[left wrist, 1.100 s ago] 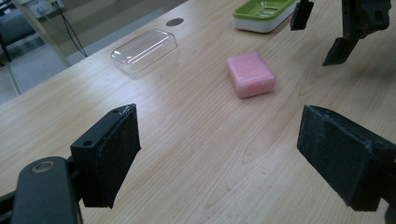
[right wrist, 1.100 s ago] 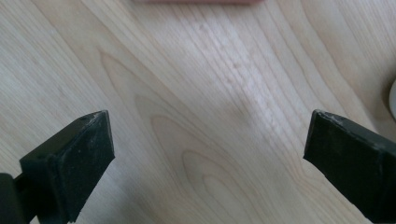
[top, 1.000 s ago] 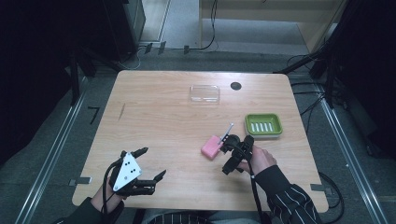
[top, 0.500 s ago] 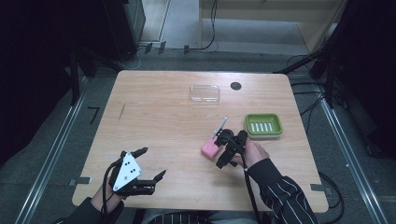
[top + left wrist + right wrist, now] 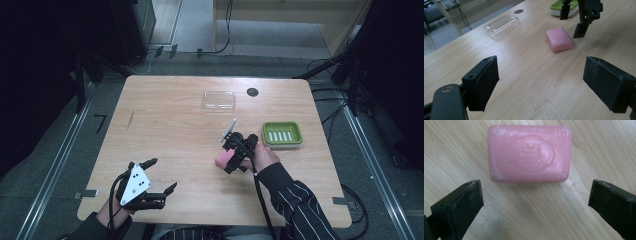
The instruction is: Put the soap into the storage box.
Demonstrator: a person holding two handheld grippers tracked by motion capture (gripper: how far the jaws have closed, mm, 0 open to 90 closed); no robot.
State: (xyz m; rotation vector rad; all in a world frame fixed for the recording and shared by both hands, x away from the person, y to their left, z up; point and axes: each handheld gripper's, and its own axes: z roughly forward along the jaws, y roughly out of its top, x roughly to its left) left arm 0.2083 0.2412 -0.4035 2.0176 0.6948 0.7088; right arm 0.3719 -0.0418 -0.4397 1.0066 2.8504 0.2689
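Observation:
A pink bar of soap (image 5: 220, 158) lies flat on the wooden table (image 5: 170, 120), right of centre. My right gripper (image 5: 234, 156) hovers just above its right edge, open, with the jaws wide apart. In the right gripper view the soap (image 5: 529, 153) lies just ahead of the open right gripper (image 5: 536, 202), outside the jaws and with its stamped face up. My left gripper (image 5: 162, 174) rests open near the front left edge, holding nothing. In the left gripper view, the soap (image 5: 559, 39) and the right gripper (image 5: 572, 23) show beyond the open left gripper (image 5: 546, 82).
A green soap dish (image 5: 282, 134) with a ribbed floor stands to the right of the soap. A clear plastic lid (image 5: 219, 99) lies farther back, with a black round hole (image 5: 252, 92) in the tabletop beside it. A striped sleeve (image 5: 295, 200) comes in from the front right.
My right gripper has moved left and a little away from the person, from beside the soap to over its right edge. The soap and the left gripper have stayed put.

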